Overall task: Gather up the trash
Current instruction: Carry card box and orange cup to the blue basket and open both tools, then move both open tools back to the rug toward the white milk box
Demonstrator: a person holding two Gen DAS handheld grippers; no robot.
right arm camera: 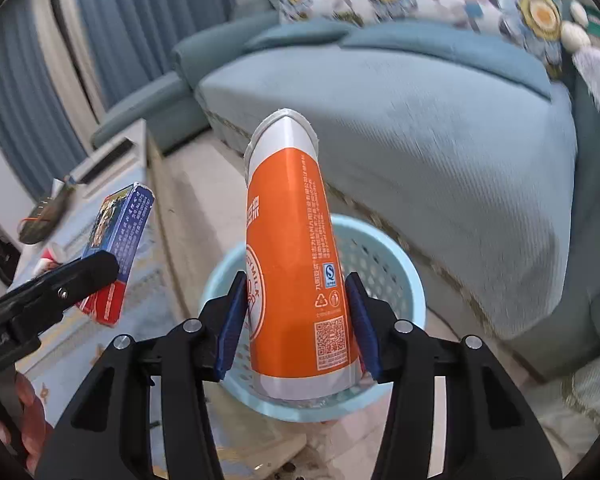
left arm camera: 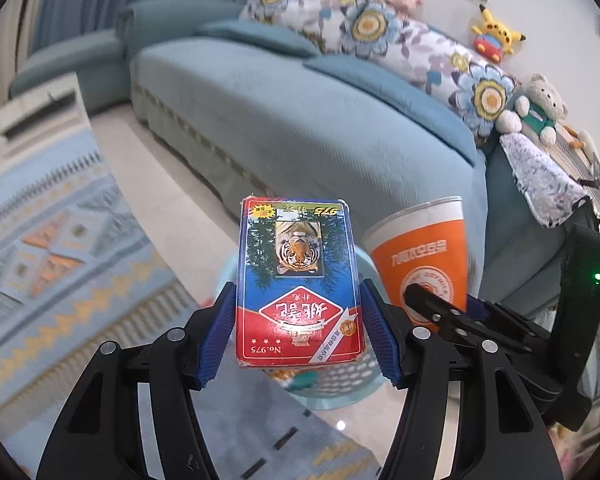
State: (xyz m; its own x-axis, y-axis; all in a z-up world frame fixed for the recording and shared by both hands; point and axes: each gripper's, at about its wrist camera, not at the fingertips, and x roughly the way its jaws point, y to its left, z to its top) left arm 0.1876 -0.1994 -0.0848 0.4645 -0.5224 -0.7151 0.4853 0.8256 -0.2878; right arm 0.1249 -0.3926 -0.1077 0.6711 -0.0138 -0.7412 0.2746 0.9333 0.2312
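A blue and red playing-card box [left arm camera: 300, 248] with a tiger picture sits upright between the blue pads of my left gripper [left arm camera: 298, 285], which is shut on it. My right gripper [right arm camera: 297, 276] is shut on an orange and white paper cup [right arm camera: 292, 220], squeezed flat at its rim. A light blue mesh trash basket [right arm camera: 416, 292] stands on the floor directly below the cup. The left wrist view shows the same basket [left arm camera: 340, 384] under the box, with the cup [left arm camera: 420, 256] close on the right. The card box [right arm camera: 120, 232] hangs left of the basket.
A large blue sofa [left arm camera: 300, 112] with floral cushions and plush toys fills the space behind the basket. A patterned blue rug [left arm camera: 60, 260] covers the floor to the left, with a white low cabinet [left arm camera: 40, 108] beyond it. A hand [right arm camera: 28, 420] shows at lower left.
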